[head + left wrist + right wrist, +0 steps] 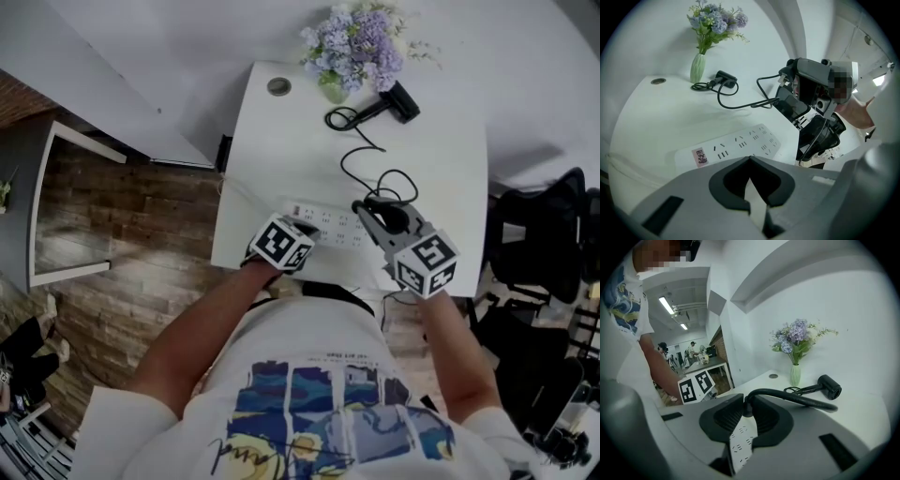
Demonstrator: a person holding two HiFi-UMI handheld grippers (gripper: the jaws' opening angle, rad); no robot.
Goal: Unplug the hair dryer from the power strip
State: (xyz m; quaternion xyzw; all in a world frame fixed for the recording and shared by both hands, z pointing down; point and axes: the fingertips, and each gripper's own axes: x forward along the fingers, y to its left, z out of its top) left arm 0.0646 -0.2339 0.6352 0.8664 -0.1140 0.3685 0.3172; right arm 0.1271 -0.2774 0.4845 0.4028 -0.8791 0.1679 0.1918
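Note:
The black hair dryer (pixel 398 101) lies at the far side of the white table (pixel 272 150), beside the vase. Its black cable (pixel 361 164) loops back to the plug (pixel 386 214). My right gripper (pixel 372 212) is shut on that plug and holds it up off the white power strip (pixel 330 226). In the right gripper view the cable (pixel 797 398) leaves the right gripper (pixel 745 404) between the pads, with the strip's sockets (pixel 740 444) showing below. My left gripper (pixel 750 160) is shut, its tips at the near edge of the power strip (pixel 736 143). Whether they press on it is hidden.
A vase of purple flowers (pixel 354 45) stands at the table's far edge, next to a round cable hole (pixel 278 86). Wooden floor (pixel 122 216) lies beyond the table's left edge. A black chair (pixel 544 234) stands to the right.

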